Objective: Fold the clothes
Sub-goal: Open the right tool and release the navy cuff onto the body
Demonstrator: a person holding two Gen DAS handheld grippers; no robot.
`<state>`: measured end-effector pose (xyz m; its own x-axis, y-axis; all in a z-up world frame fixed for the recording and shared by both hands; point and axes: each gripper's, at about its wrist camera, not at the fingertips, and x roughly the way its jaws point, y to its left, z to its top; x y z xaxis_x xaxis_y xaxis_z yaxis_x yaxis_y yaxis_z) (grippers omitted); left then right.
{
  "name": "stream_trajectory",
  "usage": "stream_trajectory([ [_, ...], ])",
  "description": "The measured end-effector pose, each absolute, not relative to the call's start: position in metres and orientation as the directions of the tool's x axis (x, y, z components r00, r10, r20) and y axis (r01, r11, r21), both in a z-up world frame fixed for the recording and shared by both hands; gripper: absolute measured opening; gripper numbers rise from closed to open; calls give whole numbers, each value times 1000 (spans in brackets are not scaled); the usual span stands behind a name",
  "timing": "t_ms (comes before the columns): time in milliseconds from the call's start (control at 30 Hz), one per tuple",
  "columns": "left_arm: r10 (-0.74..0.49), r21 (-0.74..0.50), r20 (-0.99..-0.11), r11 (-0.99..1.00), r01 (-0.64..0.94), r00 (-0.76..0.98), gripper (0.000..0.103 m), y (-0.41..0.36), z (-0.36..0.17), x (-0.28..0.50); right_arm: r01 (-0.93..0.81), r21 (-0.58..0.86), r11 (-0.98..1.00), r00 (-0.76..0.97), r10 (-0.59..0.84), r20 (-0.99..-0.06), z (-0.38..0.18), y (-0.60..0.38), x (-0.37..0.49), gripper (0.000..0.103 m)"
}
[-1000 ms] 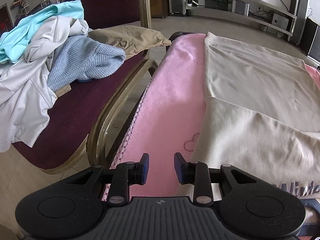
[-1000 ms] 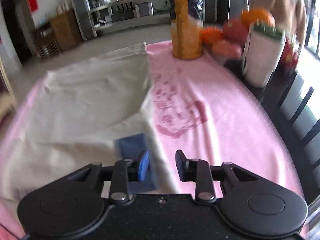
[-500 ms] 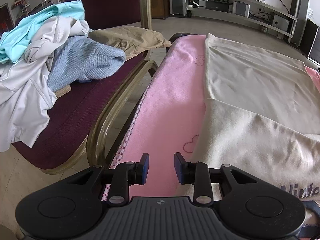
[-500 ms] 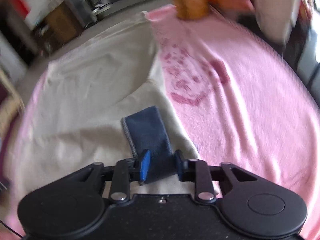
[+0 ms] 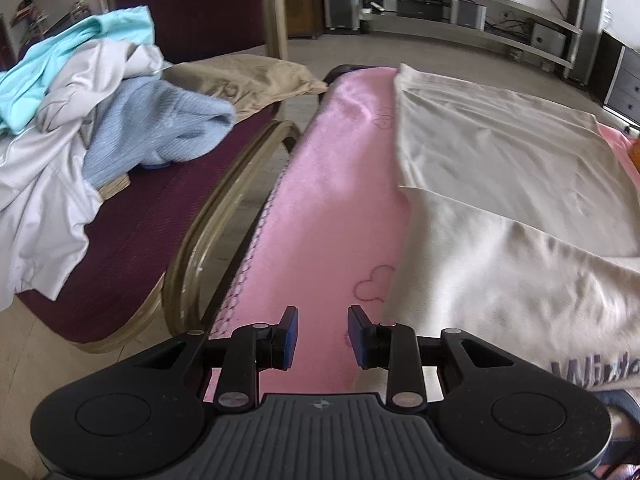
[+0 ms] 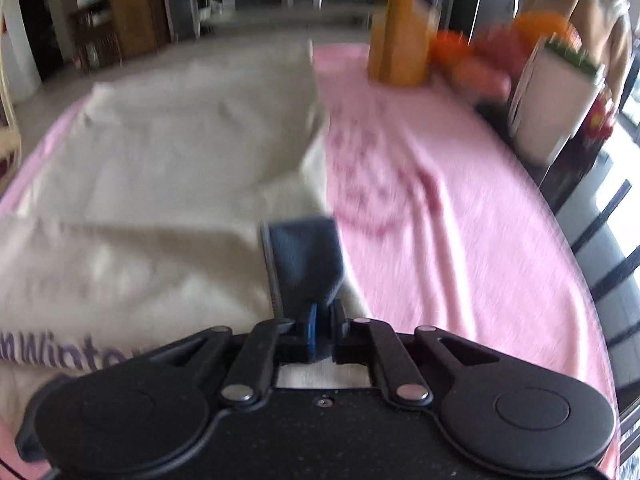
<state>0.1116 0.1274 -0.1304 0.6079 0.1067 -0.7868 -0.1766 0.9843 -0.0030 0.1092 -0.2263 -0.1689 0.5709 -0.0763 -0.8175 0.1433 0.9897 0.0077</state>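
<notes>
We see the cream sweatshirt point(image 6: 168, 168) lying limp and light on the pink-covered counter point(image 6: 440, 220), our right claw point(image 6: 322, 320) clamped on its navy cuff point(image 6: 306, 256), our left claw point(image 5: 322, 336) parted.

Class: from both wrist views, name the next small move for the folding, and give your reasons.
Probably the right gripper should lift the navy cuff and carry it across the cream shirt. It is shut on that cuff, while the left gripper is open over the pink cloth, holding nothing.
</notes>
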Motion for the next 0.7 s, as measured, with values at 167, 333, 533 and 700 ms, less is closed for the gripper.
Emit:
stream_trajectory([
  [167, -64, -144, -752, 987, -69, 656, 19, 120, -123, 111, 192, 55, 980, 582, -68, -810, -157, -234, 99, 37],
  [333, -141, -148, -771, 988, 40, 621, 15, 95, -131, 121, 103, 442, 891, 606, 297, -738, -158, -247, 104, 37],
  [533, 56, 45, -841, 998, -33, 538, 15, 97, -156, 139, 96, 606, 790, 569, 456, -685, -167, -256, 112, 44],
  [700, 135, 57, -834, 985, -160, 535, 13, 114, -151, 133, 101, 544, 833, 590, 390, -707, -162, -259, 107, 47],
])
